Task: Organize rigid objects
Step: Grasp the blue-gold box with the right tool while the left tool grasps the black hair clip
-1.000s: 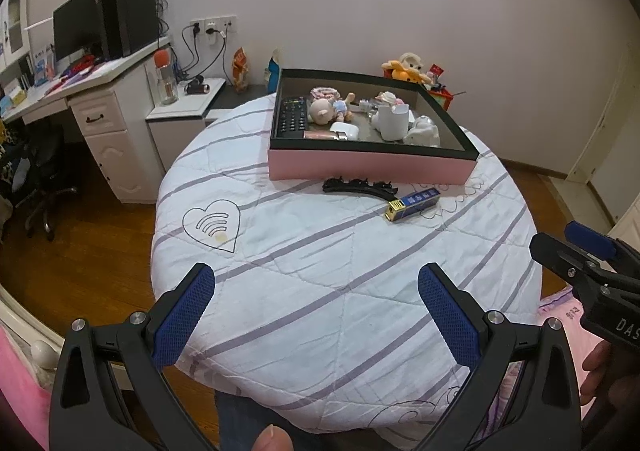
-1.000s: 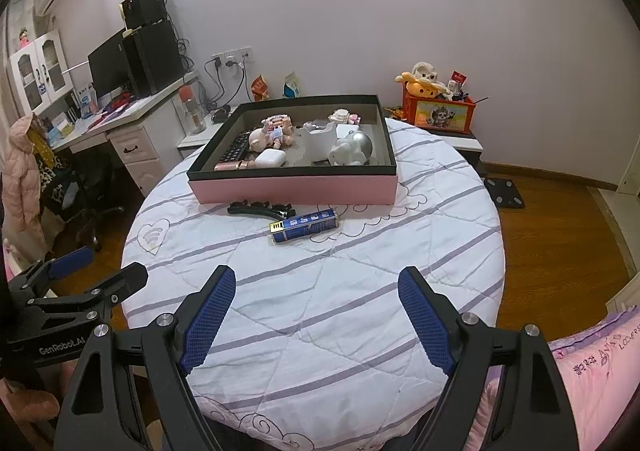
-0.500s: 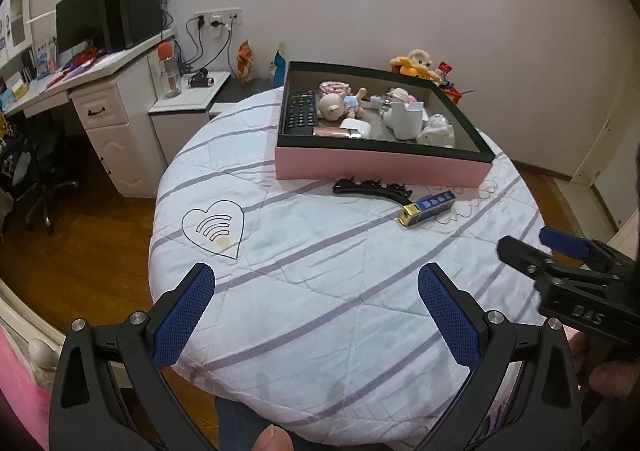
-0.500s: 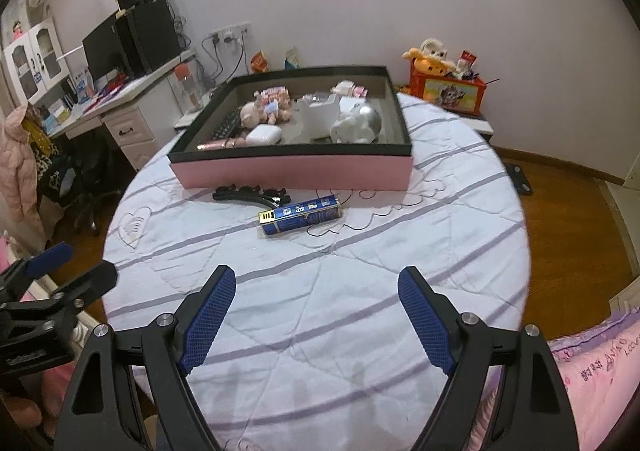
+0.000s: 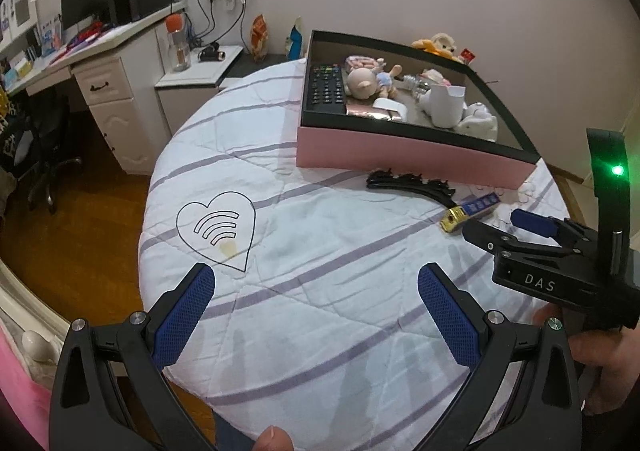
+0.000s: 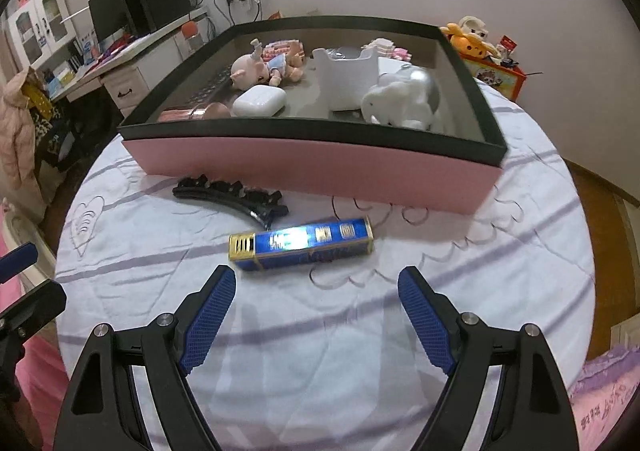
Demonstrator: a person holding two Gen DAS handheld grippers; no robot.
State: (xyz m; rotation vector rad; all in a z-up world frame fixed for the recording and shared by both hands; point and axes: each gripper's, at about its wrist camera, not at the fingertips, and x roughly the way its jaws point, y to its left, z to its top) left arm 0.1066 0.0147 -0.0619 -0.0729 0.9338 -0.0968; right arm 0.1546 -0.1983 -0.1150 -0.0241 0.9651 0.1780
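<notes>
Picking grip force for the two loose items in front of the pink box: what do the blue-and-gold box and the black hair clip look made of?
Blue-and-gold box: looks like glossy printed card or foil wrap; it throws a bright glare and has crisp edges. It could be tin.
Black hair clip: looks like hard moulded plastic, smooth and slightly shiny, with a toothed, curved body.

Home bedroom/study. White desk (image 5: 100, 63) with monitor (image 5: 86, 1) and speakers against the wall, office chair (image 5: 36, 139), wood floor (image 5: 72, 219). Quilted striped cover on round table (image 5: 320, 251), plush toys (image 6: 472, 35) and pink bedding (image 6: 600, 391) nearby.
</notes>
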